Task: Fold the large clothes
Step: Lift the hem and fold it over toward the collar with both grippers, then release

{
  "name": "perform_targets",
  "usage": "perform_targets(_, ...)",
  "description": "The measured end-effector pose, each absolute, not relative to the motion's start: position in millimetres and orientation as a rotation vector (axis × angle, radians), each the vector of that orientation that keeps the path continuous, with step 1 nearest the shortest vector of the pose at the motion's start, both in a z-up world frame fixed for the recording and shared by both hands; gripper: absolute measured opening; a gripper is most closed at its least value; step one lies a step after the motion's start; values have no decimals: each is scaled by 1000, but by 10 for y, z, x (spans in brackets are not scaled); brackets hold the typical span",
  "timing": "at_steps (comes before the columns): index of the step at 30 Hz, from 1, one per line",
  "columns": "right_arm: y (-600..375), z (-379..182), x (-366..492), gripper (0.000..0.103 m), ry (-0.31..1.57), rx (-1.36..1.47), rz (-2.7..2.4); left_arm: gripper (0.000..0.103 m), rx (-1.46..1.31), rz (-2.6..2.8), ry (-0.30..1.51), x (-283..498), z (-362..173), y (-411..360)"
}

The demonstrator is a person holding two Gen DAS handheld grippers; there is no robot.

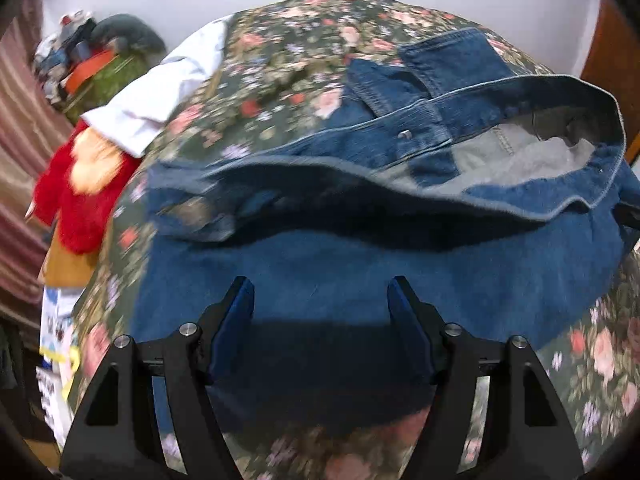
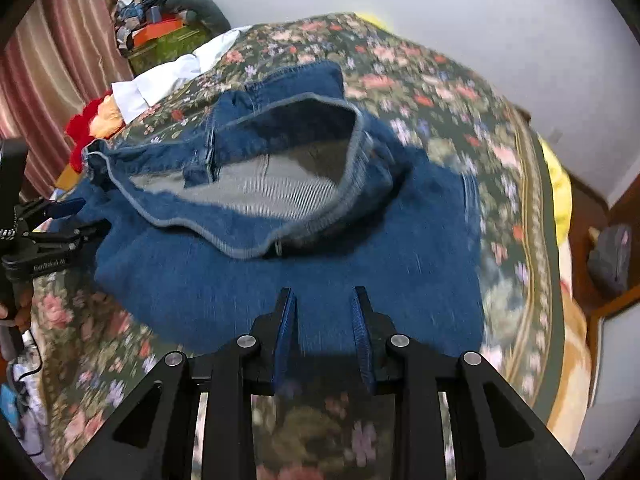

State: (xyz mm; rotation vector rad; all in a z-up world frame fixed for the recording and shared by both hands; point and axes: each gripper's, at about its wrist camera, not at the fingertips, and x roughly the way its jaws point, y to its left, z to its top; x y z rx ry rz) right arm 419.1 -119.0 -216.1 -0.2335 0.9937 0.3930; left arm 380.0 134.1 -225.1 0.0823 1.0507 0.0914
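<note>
A pair of blue denim jeans (image 1: 360, 272) lies folded on a floral bedspread (image 1: 280, 60), its open waistband with grey lining on top toward the far side. My left gripper (image 1: 320, 296) is open and empty, hovering just above the near denim edge. In the right wrist view the jeans (image 2: 320, 264) fill the middle, waistband (image 2: 248, 184) gaping open. My right gripper (image 2: 324, 304) is open and empty over the near edge of the denim. The left gripper also shows in the right wrist view (image 2: 72, 220) at the jeans' left edge, open.
A white garment (image 1: 160, 92) and a red plush toy (image 1: 80, 196) lie at the bed's left edge. A cluttered pile (image 2: 160, 24) stands by the pink curtain (image 2: 52, 64). The bedspread (image 2: 460, 92) drops off at right toward a wooden floor with a grey object (image 2: 608, 256).
</note>
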Motion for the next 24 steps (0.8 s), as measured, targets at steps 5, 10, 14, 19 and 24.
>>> perform_targets(5,-1021,-2332,4649,35,1052,-186,404,72,124,122,1068,4256,-2412,1261)
perform_targets(10,-1047,-2315,5150,35,1014,-107,363,72,76,171,1030,4630,-2376,1434)
perform_targets(14,-1158,-2188,5425,36,963,18,335,64,-33,222,1008,4861,-2297,1700)
perform_targets(19,-1158,-1951,5353,36,908,27,314,59,-169,220,990,4834,-2147,1896)
perform_targets(24,-1108,-1558,5032,36,776,-94,311,59,-122,213,918,4617,-1773,1840)
